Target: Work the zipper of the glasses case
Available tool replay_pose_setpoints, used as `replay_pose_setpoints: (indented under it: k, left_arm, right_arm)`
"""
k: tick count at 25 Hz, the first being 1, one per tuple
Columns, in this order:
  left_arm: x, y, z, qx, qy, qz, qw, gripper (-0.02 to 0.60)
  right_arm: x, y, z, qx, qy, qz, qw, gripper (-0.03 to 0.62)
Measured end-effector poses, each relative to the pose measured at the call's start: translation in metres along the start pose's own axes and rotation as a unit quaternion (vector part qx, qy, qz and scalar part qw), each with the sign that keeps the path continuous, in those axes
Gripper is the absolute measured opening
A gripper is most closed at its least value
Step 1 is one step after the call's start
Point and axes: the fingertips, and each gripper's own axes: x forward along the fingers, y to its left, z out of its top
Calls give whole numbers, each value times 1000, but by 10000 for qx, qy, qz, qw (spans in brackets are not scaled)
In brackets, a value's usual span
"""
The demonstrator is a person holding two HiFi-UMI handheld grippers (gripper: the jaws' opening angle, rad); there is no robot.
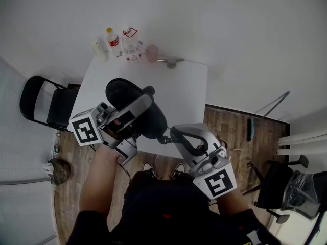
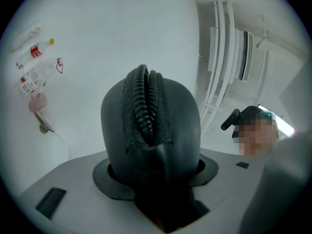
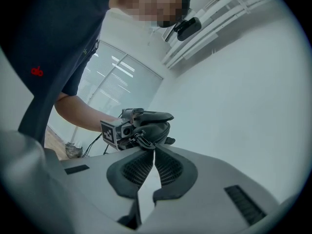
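I hold a black glasses case (image 1: 137, 107) up over the white table, and my left gripper (image 1: 125, 121) is shut on its body. In the left gripper view the case (image 2: 151, 126) stands between the jaws with its zipper teeth (image 2: 146, 104) parted along the top. My right gripper (image 1: 164, 138) reaches in from the right. Its jaws are shut on the zipper pull (image 3: 141, 141) at the near end of the case (image 3: 155, 126). The right gripper (image 3: 152, 149) pads meet with no gap below the pull.
Bottles (image 1: 115, 43) and small items stand at the far edge of the white table (image 1: 189, 86). A black folding chair (image 1: 46, 106) is at the left and another chair (image 1: 276, 188) at the right on the wooden floor.
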Motion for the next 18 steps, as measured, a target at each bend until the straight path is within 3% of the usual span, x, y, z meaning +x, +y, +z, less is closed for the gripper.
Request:
replay_pose_setpoints:
  k: [5,7,9,13,15,18]
  left_arm:
    - [3,5,-3,240,237,94,9994,267]
    - [4,2,-4,513,397,139,9978,267]
    - [6,-3,-9,982,681,198,9926,267]
    - [9,-9,-21,1806,1321,250,9743,265]
    - [7,-8,-26,1919,1503,242,9695,265]
    - [5,-6,-28,1734,1659,87,9707,265]
  right_arm:
    - [6,4,-8,15,120,124,9998,17]
    - [7,4,-10,-60,215,166,9996,17]
    - [7,8,-14,-208,360,218,9989,17]
    - [9,14,-23,-483,577,386,9964,17]
    - [10,17,-25,-528,600,467,9957,17]
    - [10,19,-23,-563,565,582,9951,17]
